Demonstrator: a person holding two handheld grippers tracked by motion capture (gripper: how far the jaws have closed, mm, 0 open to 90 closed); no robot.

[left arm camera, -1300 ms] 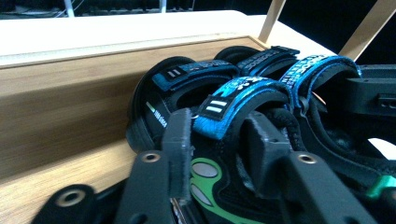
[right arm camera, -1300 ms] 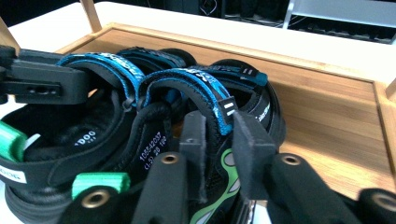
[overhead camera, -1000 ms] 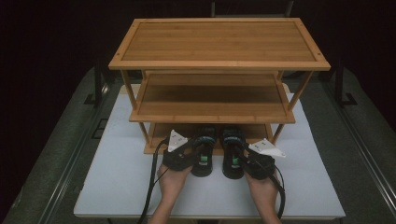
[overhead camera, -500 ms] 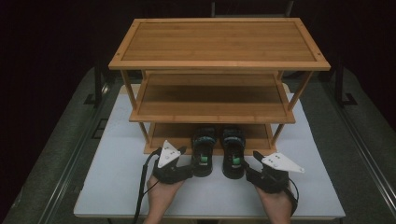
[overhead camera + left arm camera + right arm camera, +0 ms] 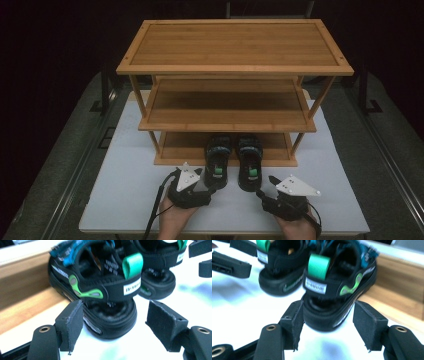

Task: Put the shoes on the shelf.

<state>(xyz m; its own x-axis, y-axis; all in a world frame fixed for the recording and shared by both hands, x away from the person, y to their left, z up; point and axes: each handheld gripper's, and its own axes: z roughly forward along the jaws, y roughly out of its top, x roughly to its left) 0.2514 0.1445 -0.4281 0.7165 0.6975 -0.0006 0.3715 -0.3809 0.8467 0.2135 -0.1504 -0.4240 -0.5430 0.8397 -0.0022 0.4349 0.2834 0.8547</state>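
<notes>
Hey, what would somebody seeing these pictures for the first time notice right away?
Probably the wooden three-shelf rack standing at the middle of the white table, dark all around it. Next, the pair of black sandals with green heel loops, left sandal and right sandal, side by side with toes on the lowest shelf and heels on the table. Behind each heel sits a gripper, the left gripper and right gripper, jaws apart and clear of the heel.

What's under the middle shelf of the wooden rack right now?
Under the middle shelf, the toes of two black sandals rest on the bottom shelf, heels on the white table. The toes and the shelf's back are covered.
</notes>
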